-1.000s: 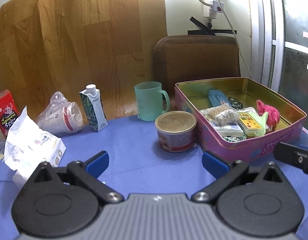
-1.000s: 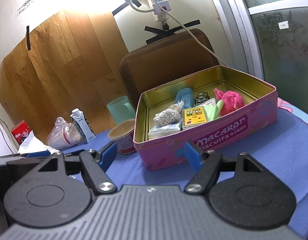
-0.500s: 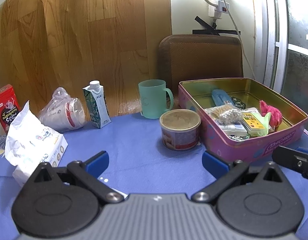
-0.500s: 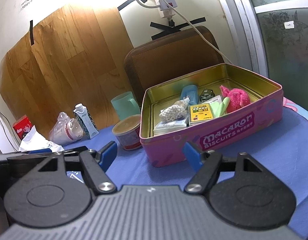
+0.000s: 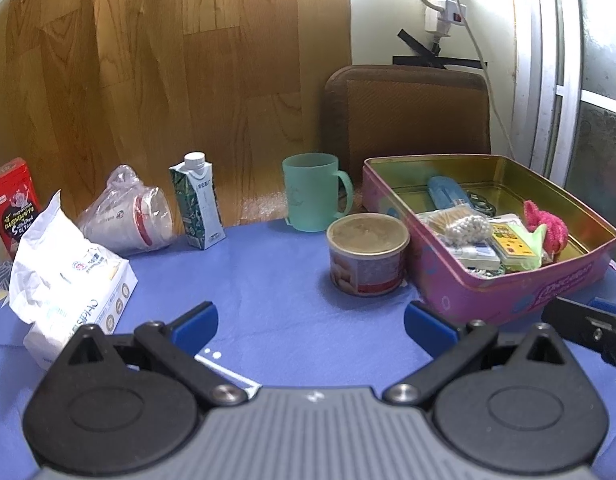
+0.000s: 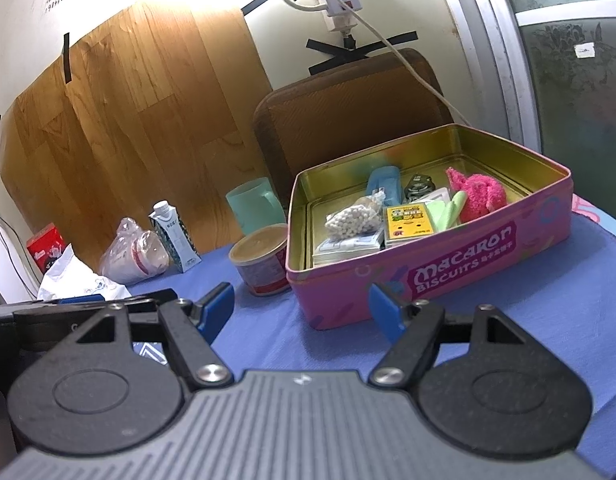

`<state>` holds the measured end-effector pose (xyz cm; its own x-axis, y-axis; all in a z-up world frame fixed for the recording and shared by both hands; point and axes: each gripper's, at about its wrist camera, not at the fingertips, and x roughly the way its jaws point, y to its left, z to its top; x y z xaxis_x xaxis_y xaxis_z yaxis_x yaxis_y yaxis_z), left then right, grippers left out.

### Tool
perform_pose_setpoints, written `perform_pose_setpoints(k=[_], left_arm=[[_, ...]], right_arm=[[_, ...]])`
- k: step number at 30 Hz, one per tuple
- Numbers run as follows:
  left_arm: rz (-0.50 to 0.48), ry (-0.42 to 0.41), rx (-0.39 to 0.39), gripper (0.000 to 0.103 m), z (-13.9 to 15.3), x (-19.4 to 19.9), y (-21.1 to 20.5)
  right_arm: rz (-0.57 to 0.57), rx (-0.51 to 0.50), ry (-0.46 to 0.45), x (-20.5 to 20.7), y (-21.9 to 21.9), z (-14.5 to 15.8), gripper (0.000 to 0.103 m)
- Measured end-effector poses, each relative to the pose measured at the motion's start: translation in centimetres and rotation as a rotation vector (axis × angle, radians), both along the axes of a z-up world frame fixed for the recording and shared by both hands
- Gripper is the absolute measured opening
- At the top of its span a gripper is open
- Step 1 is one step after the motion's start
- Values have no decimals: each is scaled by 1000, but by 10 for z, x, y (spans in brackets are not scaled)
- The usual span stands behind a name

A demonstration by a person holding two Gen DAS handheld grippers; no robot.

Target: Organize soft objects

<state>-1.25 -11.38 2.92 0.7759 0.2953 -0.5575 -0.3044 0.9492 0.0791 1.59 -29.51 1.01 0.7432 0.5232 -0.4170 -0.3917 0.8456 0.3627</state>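
Note:
A pink macaron biscuit tin [image 6: 448,268] stands open on the blue cloth; it also shows in the left wrist view [image 5: 520,292]. Inside lie a fluffy pink soft object [image 6: 482,196] [image 5: 546,228], a bag of cotton swabs [image 6: 354,220] [image 5: 464,224], a yellow card pack [image 6: 408,218] and a blue case [image 6: 384,186]. A white tissue pack [image 5: 63,280] lies at the left. My left gripper [image 5: 310,322] is open and empty, low over the cloth. My right gripper [image 6: 301,308] is open and empty, just short of the tin's near wall.
A round can [image 5: 368,254] stands left of the tin, a green mug [image 5: 314,192] behind it. A milk carton [image 5: 197,204], bagged cups [image 5: 127,216] and a red box [image 5: 11,204] line the wood panel. A brown chair back [image 5: 408,112] stands behind the table.
Both grippers have drawn back slightly from the table's objects; the left view has panned a little left. Both stay open and empty.

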Motion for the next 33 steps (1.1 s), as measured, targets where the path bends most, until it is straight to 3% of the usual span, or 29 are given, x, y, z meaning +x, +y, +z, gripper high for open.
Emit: perform_pose_setpoints(k=[14,33], left_arm=[[75,30,-27,103,-25,11,42],[-122,-20,-14,103,6,28,-22]], right_arm=[[82,-82,11,4,47,-24,78],[-65,-87,-31,0,2,3,80]])
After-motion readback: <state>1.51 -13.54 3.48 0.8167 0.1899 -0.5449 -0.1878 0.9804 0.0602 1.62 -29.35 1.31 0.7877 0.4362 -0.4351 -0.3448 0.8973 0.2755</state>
